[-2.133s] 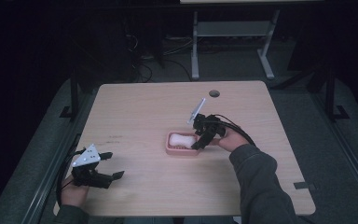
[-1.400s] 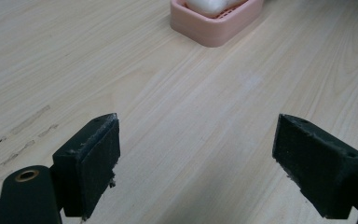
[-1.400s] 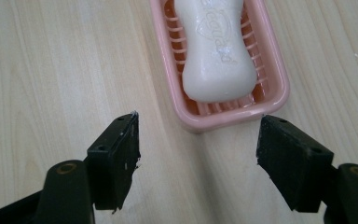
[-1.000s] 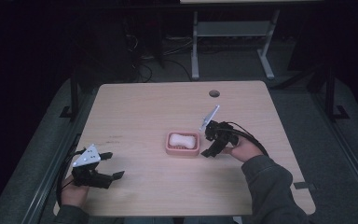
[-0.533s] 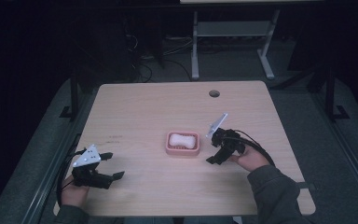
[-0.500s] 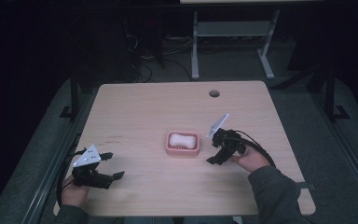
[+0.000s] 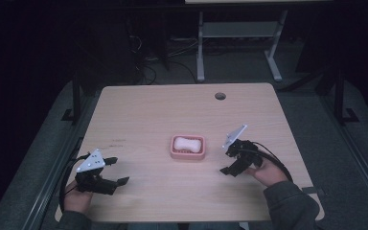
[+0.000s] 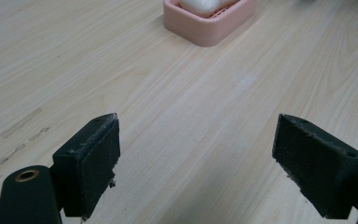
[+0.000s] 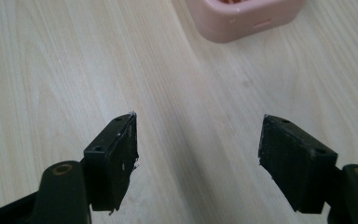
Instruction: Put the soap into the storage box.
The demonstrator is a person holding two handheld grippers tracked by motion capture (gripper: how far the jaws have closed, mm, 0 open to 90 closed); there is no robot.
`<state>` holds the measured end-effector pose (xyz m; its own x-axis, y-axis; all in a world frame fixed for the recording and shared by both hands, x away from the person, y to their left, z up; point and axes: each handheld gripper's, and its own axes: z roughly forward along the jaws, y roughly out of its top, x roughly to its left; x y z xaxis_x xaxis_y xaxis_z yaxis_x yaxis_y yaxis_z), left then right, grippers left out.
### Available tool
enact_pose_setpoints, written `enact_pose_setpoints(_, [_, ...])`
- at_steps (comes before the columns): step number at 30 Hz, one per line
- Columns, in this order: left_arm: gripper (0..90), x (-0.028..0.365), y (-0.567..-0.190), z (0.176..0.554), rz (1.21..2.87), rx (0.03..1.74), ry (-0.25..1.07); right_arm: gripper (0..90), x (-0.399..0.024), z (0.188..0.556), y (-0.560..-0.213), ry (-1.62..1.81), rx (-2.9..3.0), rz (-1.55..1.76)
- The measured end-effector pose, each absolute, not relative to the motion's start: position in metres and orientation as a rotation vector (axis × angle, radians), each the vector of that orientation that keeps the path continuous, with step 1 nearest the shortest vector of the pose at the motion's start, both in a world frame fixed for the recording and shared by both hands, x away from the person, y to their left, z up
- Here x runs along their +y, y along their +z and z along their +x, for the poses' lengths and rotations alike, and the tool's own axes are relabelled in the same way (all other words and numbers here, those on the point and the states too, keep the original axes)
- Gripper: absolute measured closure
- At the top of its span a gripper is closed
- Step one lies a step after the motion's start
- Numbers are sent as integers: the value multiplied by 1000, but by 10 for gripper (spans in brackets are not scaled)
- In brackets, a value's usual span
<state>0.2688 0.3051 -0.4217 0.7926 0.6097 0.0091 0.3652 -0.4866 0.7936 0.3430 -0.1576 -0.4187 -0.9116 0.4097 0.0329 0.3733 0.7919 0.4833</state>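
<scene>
A pink soap dish [image 7: 187,147] holding a white bar of soap [image 7: 188,143] sits in the middle of the wooden table [image 7: 148,110]. My right gripper [image 7: 227,160] rests low to the right of the dish, open, nothing between its jaws. My left gripper [image 7: 117,171] stands open near the front left corner, well apart from the dish. The left gripper view has the dish [image 8: 209,21] and soap [image 8: 198,4] at the top, beyond its open gripper [image 8: 209,170]. In the right gripper view the dish [image 9: 244,16] lies at the top, ahead of that open gripper [image 9: 198,161].
A round cable hole [image 7: 220,96] is in the table near its far edge. A metal stand [image 7: 239,33] rises beyond the table on the dark floor. Bare wood surrounds the dish on all sides.
My right gripper has drawn back from the dish toward the right front of the table, open and holding nothing. The soap stays in the dish. The left gripper has not moved.
</scene>
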Motion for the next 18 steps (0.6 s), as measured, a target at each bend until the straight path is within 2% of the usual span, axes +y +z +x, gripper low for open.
enact_pose_setpoints(18, [148,303,-422,269,2134,722,357,272,-188,314,-435,821,2845,714])
